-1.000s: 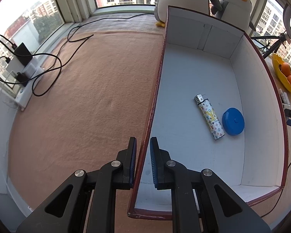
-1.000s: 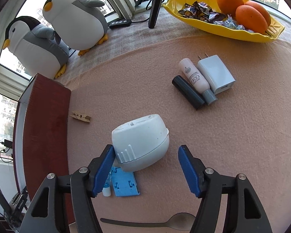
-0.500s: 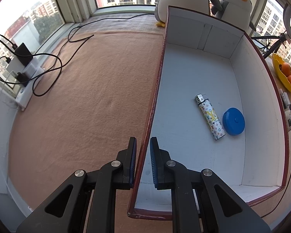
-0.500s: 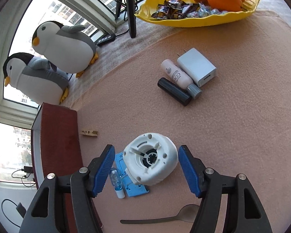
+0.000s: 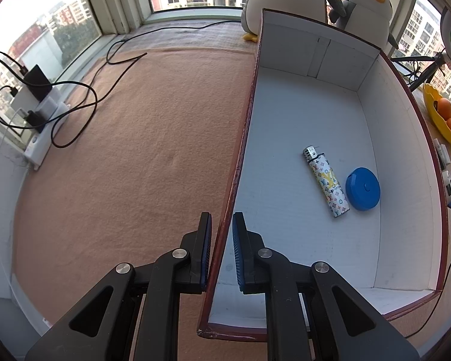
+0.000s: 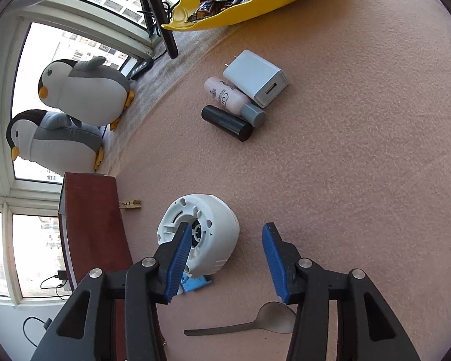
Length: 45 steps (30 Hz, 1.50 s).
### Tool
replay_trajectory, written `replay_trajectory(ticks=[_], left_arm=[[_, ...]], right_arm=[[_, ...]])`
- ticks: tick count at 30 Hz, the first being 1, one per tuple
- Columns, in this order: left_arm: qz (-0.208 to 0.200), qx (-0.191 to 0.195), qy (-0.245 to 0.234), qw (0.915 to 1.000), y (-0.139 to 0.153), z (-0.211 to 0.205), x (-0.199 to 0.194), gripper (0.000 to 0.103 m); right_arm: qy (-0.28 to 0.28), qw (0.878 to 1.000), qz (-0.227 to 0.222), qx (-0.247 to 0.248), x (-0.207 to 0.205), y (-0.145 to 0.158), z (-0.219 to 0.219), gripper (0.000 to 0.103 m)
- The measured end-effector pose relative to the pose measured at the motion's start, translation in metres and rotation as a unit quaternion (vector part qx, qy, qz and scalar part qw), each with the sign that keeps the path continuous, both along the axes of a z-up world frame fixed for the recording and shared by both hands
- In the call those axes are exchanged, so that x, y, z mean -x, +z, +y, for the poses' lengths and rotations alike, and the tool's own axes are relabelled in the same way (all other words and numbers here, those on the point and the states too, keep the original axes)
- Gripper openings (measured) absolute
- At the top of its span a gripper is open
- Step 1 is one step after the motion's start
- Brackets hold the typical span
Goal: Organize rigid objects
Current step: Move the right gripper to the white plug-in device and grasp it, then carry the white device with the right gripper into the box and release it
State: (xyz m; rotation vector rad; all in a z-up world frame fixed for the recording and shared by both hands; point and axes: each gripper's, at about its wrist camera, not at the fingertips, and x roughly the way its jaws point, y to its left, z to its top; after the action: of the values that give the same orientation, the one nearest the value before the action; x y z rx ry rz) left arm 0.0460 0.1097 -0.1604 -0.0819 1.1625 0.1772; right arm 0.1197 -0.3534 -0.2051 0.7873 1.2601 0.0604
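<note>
Smooth white plastic dome (image 6: pixel 206 234) on felt (image 6: pixel 345 180)

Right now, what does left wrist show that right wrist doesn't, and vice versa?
Left wrist only: the box's white interior with the lighter and blue round case, the left gripper clamped on the box's side wall, and the power strip.

Right wrist only: the right gripper closing around the white domed device, not yet gripping; the charger, spoon and clothespin.

Both: the box, two penguin plushes, yellow fruit tray.
</note>
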Motion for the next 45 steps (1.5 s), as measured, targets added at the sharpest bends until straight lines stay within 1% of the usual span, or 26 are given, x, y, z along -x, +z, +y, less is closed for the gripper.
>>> replay_trajectory(ticks=[3, 4, 6, 7, 8, 12, 16, 18, 22, 27, 33, 37, 41, 45], left_arm=[[0.0, -0.001, 0.002, 1.0, 0.0, 0.0, 0.0, 0.013], [0.0, 0.0, 0.003, 1.0, 0.0, 0.0, 0.0, 0.013], [-0.001, 0.0, 0.005, 1.0, 0.0, 0.0, 0.0, 0.012], [-0.001, 0.0, 0.007, 1.0, -0.001, 0.0, 0.0, 0.012], [-0.002, 0.0, 0.008, 1.0, -0.001, 0.0, 0.0, 0.013], [-0.004, 0.002, 0.014, 0.9999, -0.001, 0.001, 0.001, 0.013], [-0.006, 0.002, 0.02, 0.9998, 0.0, 0.001, 0.002, 0.013], [-0.007, 0.004, 0.025, 0.9997, -0.001, 0.002, 0.002, 0.013], [-0.009, 0.006, 0.031, 0.9995, -0.001, 0.003, 0.003, 0.013], [-0.011, 0.006, 0.036, 0.9993, -0.001, 0.004, 0.003, 0.013], [-0.013, 0.009, 0.042, 0.999, -0.001, 0.005, 0.004, 0.013], [-0.014, 0.013, 0.044, 0.9988, -0.002, 0.006, 0.004, 0.013], [-0.015, 0.017, 0.048, 0.9986, -0.002, 0.007, 0.004, 0.012], [-0.016, 0.019, 0.051, 0.9984, -0.003, 0.007, 0.004, 0.013]], right_arm=[[0.024, 1.0, 0.002, 0.012, -0.006, -0.001, 0.01, 0.039], [0.03, 0.999, 0.002, 0.015, -0.008, -0.001, 0.013, 0.035], [0.035, 0.999, -0.001, 0.014, -0.01, -0.002, 0.015, 0.031], [0.038, 0.999, -0.002, 0.016, -0.011, -0.001, 0.016, 0.031], [0.042, 0.999, -0.004, 0.021, -0.012, -0.001, 0.017, 0.028], [0.059, 0.998, -0.012, 0.034, -0.011, 0.001, 0.02, 0.028], [0.058, 0.997, -0.022, 0.038, -0.008, 0.004, 0.02, 0.028], [0.06, 0.997, -0.03, 0.048, -0.007, 0.008, 0.022, 0.028], [0.069, 0.994, -0.051, 0.061, -0.003, 0.024, 0.027, 0.028], [0.099, 0.988, -0.09, 0.072, -0.001, 0.055, 0.047, 0.027], [0.159, 0.974, -0.143, 0.076, 0.0, 0.098, 0.092, 0.027], [0.21, 0.958, -0.175, 0.082, 0.007, 0.12, 0.131, 0.027], [0.259, 0.941, -0.199, 0.091, 0.015, 0.133, 0.171, 0.027], [0.301, 0.924, -0.214, 0.1, 0.023, 0.137, 0.205, 0.028]])
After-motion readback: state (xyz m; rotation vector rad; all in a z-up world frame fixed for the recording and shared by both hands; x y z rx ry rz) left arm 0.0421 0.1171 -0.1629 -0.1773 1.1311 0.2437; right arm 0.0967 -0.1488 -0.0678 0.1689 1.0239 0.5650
